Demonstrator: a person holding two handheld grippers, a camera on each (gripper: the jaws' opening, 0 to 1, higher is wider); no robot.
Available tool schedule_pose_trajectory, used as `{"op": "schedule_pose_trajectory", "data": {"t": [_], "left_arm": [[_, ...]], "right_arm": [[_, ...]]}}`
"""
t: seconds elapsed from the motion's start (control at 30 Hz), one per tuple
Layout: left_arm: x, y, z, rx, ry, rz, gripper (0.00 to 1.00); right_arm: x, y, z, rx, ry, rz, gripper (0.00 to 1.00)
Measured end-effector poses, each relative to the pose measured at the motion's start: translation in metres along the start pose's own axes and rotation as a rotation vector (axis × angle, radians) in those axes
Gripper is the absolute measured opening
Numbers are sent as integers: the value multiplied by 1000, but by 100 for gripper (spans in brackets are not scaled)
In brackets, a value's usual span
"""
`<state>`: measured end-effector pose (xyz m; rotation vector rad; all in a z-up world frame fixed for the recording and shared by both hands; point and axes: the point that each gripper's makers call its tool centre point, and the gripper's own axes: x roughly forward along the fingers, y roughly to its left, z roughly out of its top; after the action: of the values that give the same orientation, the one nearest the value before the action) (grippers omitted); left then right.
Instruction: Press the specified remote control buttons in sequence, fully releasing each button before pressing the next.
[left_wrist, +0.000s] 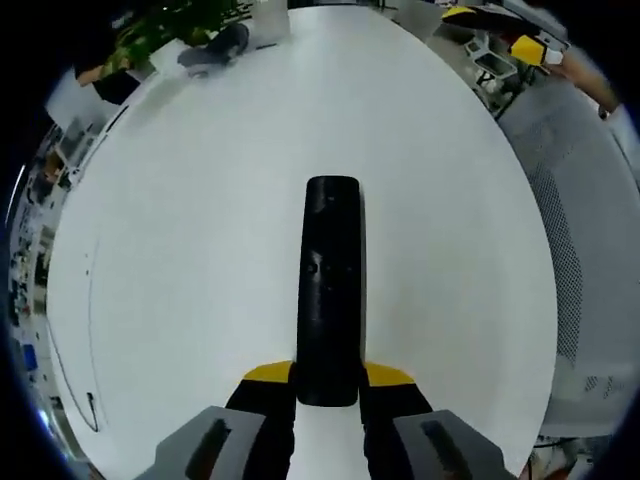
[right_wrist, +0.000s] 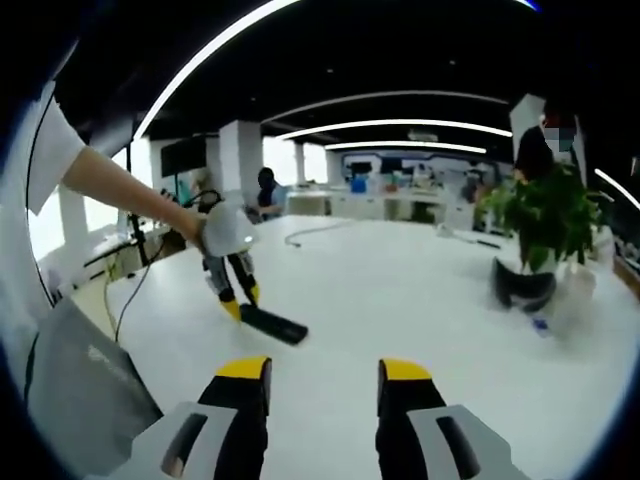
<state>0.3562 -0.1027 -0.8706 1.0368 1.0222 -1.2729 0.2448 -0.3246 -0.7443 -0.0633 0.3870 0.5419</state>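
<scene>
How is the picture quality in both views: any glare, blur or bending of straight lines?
Left gripper view: sharp, evenly lit; the remote stands out dark on the bright white table, whose edge curves from the fisheye lens. Right gripper view: softer, slightly blurred; ceiling light strips bow into arcs.

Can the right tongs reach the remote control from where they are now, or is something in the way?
Probably yes. The right tongs are open and hold nothing, and only bare white table lies between them and the remote control. The left tongs grip its near end, so the button face looks free.
</scene>
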Motion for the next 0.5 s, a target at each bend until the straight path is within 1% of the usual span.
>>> {"op": "schedule_pose_trajectory", "data": {"t": [0.1,0.2,0.5], "left_arm": [[0,-2,0,-8,-8,3,23],[0,-7,0,-38,-9,-3,23],[-1,-28,0,-44,4,-15,23]], "right_arm": [[0,0,0,3,2,3,39],[1,1,-2,0,10,8,38],[0,0,-3,-3,18,0,38]]}}
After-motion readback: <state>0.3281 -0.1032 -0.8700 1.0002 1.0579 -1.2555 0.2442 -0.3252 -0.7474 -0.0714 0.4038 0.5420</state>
